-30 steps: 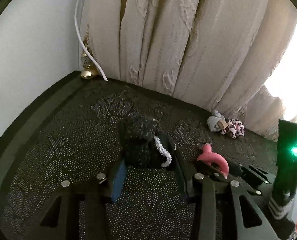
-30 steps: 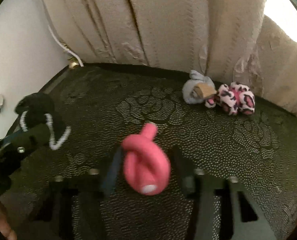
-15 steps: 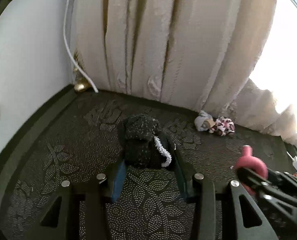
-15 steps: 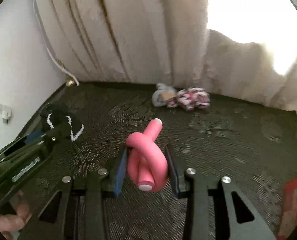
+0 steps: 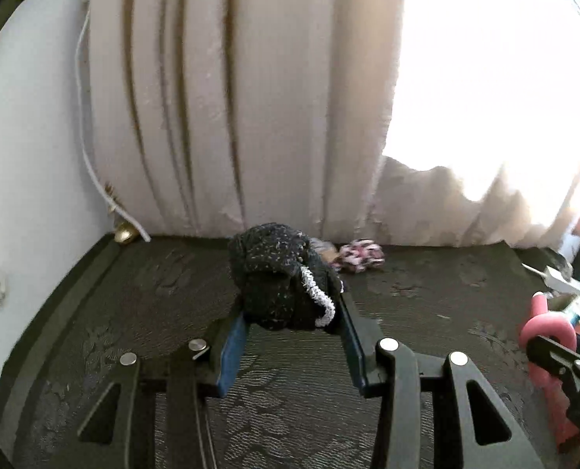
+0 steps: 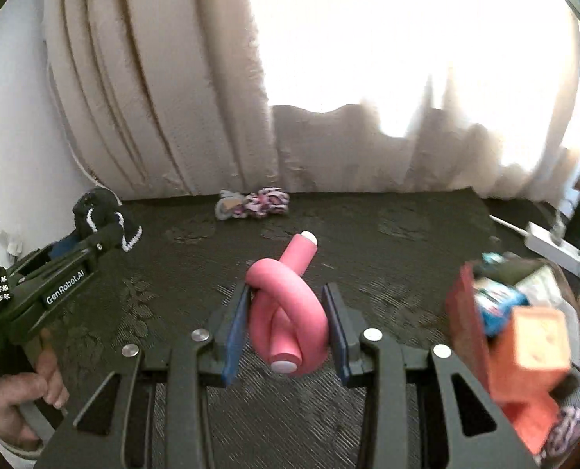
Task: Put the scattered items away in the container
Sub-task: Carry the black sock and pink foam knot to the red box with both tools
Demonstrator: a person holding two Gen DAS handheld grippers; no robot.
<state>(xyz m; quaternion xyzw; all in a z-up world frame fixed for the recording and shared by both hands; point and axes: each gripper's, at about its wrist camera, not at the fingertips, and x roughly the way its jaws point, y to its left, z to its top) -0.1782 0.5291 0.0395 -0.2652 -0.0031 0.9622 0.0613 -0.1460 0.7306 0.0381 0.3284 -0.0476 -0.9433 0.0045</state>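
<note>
1. Cream curtains are hanging across the back of both views, and a dark embossed tablecloth (image 6: 368, 242) is covering the surface below them.
2. A black knitted bundle (image 5: 282, 277) with white trim is being held at the centre of the left wrist view, clamped between the fingers of the left gripper (image 5: 290, 336) and lifted clear of the cloth.
3. A pink knotted foam roller (image 6: 286, 312) is being gripped at its knot by the right gripper (image 6: 286, 336), at the lower centre of the right wrist view.
4. A red container (image 6: 481, 336), already holding mixed items, is being shown at the lower right of that view; its contents are too blurred to be named.
5. Two small fabric items (image 6: 251, 205), one grey and one pink-patterned, are being left on the cloth at the upper centre, beside the curtain.
6. Both held things are being judged light, soft and squashy; a hold across the thickest part is being favoured, since loose ends could slip out or snag on the container's rim.
</note>
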